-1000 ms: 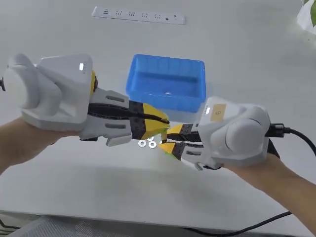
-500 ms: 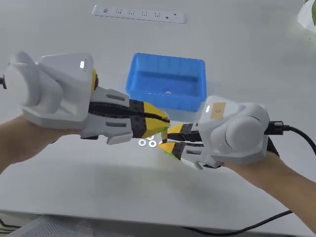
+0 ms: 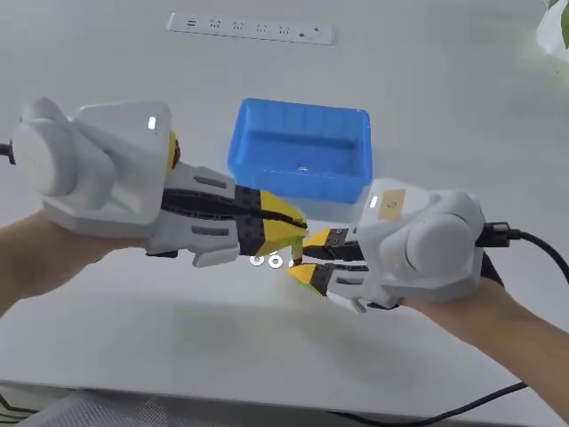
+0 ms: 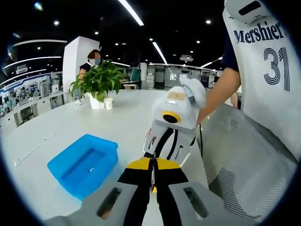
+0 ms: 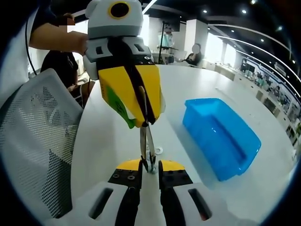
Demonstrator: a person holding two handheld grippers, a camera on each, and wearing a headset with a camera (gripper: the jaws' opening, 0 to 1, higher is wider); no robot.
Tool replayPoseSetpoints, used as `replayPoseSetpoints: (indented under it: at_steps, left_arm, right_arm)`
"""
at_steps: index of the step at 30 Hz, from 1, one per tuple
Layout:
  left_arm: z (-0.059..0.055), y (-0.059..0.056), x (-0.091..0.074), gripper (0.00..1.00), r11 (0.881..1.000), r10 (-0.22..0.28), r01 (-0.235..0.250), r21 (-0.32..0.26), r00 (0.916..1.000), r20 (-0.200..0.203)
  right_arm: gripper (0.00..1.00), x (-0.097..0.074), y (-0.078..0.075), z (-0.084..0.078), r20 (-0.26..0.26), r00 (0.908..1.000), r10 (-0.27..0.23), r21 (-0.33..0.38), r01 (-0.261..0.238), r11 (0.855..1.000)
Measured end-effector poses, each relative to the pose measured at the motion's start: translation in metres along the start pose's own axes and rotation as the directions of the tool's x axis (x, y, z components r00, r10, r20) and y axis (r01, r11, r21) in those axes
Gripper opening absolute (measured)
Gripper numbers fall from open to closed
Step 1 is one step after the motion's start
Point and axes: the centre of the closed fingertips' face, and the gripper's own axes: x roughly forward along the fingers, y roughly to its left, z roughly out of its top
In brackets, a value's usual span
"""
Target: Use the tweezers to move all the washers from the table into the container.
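Note:
Metal tweezers (image 5: pixel 146 143) span the short gap between my two grippers, which meet tip to tip above the white table. My right gripper (image 5: pixel 149 165) is shut on one end and my left gripper (image 5: pixel 142 123) is shut on the other. In the head view the left gripper (image 3: pixel 298 227) comes in from the left and the right gripper (image 3: pixel 298 265) from the right. Two small washers (image 3: pixel 265 260) lie on the table just below the jaws, and one washer (image 5: pixel 159 150) shows beside the tweezers. The blue container (image 3: pixel 298 185) stands just behind them.
A white power strip (image 3: pixel 251 28) lies at the table's far edge. A black cable (image 3: pixel 533 245) trails from the right gripper. A potted plant (image 4: pixel 99 82) stands farther along the table. A grey mesh chair (image 5: pixel 33 141) is beside the table's edge.
Both grippers have drifted only slightly and still meet tip to tip over the washers. The washers and the container have not moved.

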Motion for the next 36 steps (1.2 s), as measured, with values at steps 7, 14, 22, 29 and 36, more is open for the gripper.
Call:
replayPoseSetpoints:
  at_steps: [7, 14, 22, 29, 36]
  left_arm:
    - [-0.001, 0.001, -0.001, 0.05, 1.000, 0.000, 0.000, -0.013, 1.0000, 0.004]
    - [0.000, -0.001, -0.002, 0.05, 1.000, -0.005, 0.005, 0.007, 0.9998, -0.020]
    - [0.013, 0.004, -0.008, 0.05, 0.999, 0.010, -0.009, 0.053, 0.9997, -0.022]
    - [0.033, 0.014, -0.015, 0.04, 0.992, 0.028, -0.023, 0.128, 0.9989, -0.038]
    - [0.056, 0.029, -0.023, 0.04, 0.980, 0.040, -0.033, 0.195, 0.9987, -0.031]
  right_arm:
    - [0.11, 0.001, 0.004, 0.000, -0.002, 0.9999, 0.012, -0.025, -0.012, 1.000]
    - [0.10, 0.000, 0.004, 0.001, -0.008, 1.0000, 0.003, -0.038, -0.004, 0.999]
    - [0.10, -0.007, -0.006, 0.015, 0.014, 0.9992, -0.039, -0.049, 0.039, 0.998]
    - [0.10, -0.013, -0.021, 0.035, 0.035, 0.9968, -0.072, -0.092, 0.075, 0.993]
    - [0.10, -0.021, -0.041, 0.059, 0.066, 0.9912, -0.115, -0.126, 0.122, 0.984]
